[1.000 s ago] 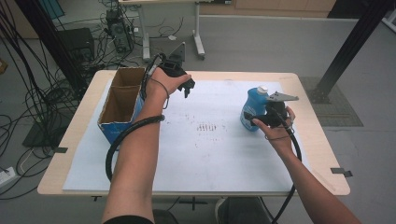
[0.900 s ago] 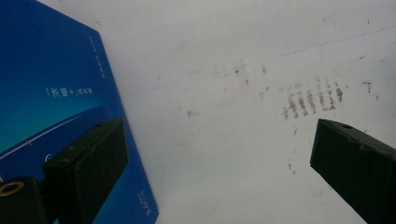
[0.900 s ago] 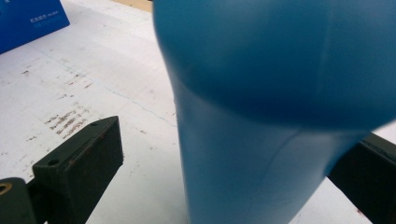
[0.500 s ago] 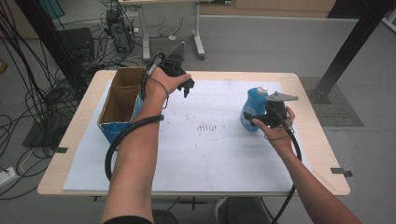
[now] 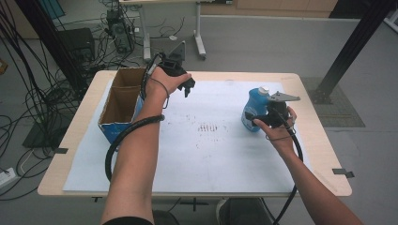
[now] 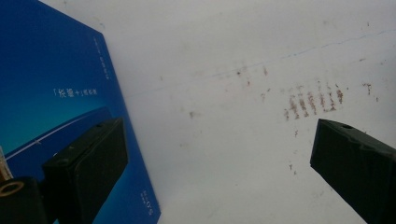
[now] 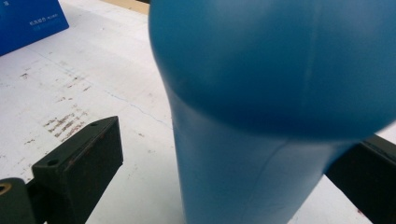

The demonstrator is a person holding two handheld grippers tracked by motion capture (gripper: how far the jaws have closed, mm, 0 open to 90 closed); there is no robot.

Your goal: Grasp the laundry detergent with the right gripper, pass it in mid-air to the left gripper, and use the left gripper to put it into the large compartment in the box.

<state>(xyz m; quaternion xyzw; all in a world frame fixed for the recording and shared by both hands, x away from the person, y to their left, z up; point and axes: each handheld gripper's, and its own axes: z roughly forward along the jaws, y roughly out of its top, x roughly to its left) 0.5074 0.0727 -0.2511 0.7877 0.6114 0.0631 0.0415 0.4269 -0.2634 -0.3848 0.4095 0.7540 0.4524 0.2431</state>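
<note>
Two forearms came up from the bottom edge of the high view, and we followed them outward. Right of centre, our right gripper (image 5: 257,118) sat against the blue bottle (image 5: 253,107), which stood upright on the white sheet (image 5: 211,150) at centre right. In the right gripper view the bottle (image 7: 261,107) rose between the two black jaws; a gap showed at the left jaw, and we could not tell whether the right one touched. Farther up, left of centre, our left gripper (image 5: 187,86) hovered with jaws spread wide and empty, just right of the open cardboard box (image 5: 123,101). The left gripper view showed the box's blue wall (image 6: 51,88) at the left.
</note>
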